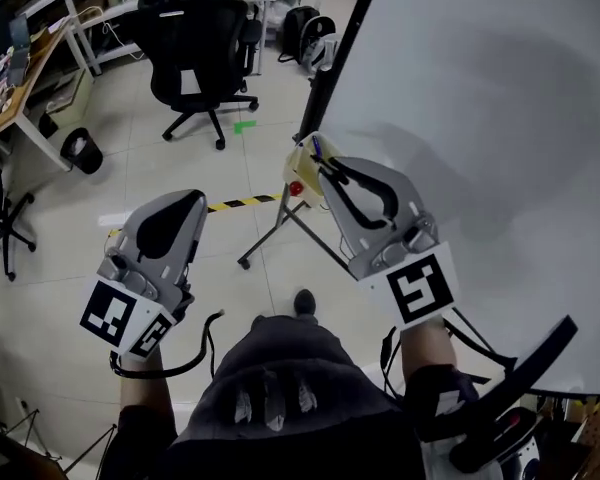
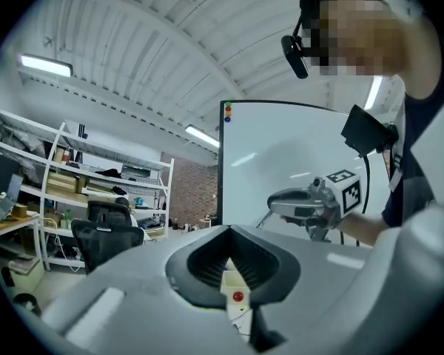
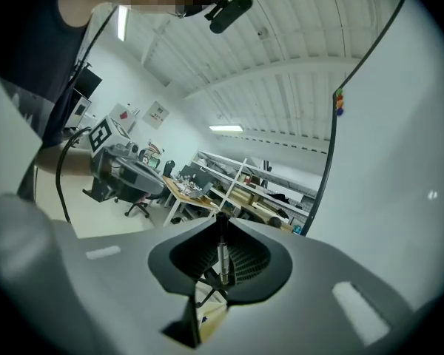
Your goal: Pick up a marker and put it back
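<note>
Big whiteboard [image 1: 500,118] on the right gripper's [image 1: 324,166] right; pale tiled floor [image 1: 180,168] below, black office chair [image 1: 195,38] well ahead of the left gripper [image 1: 193,198]. Left jaws together, empty. Right jaws pinch the thin marker [image 3: 222,254] at the seam, long axis upright, dark end up.

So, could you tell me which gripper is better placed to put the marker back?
Right. The right gripper is shut on the marker and hangs by the cream box at the whiteboard's edge, probably its holder; the left gripper is empty and farther off.
</note>
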The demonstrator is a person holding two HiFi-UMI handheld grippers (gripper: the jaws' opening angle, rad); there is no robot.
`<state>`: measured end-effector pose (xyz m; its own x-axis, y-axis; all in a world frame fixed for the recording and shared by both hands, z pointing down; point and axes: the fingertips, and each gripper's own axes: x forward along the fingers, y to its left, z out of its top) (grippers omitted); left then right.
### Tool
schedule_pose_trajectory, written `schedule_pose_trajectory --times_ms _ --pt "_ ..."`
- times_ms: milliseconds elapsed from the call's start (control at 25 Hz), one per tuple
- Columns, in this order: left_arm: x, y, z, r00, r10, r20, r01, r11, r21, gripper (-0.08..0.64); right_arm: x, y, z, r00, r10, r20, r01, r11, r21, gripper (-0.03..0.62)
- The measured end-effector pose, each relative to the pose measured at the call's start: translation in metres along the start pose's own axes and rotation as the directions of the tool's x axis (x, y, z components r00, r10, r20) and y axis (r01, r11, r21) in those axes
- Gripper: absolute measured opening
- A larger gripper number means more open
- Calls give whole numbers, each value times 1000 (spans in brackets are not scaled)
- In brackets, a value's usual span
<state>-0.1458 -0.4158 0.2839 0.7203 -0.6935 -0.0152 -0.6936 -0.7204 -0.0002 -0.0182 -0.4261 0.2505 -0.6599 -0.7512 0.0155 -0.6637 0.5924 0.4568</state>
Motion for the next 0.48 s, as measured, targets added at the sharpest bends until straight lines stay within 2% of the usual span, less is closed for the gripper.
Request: schedule_pose_trajectory --times_ms 280,480 --pt "-23 -10 -1 999 -41 12 41 999 -1 6 -18 22 12 999 -41 1 41 999 5 43" --pt "-14 -31 -4 997 -75 9 75 997 -14 6 -43 24 1 996 -41 -74 40 999 -17 43"
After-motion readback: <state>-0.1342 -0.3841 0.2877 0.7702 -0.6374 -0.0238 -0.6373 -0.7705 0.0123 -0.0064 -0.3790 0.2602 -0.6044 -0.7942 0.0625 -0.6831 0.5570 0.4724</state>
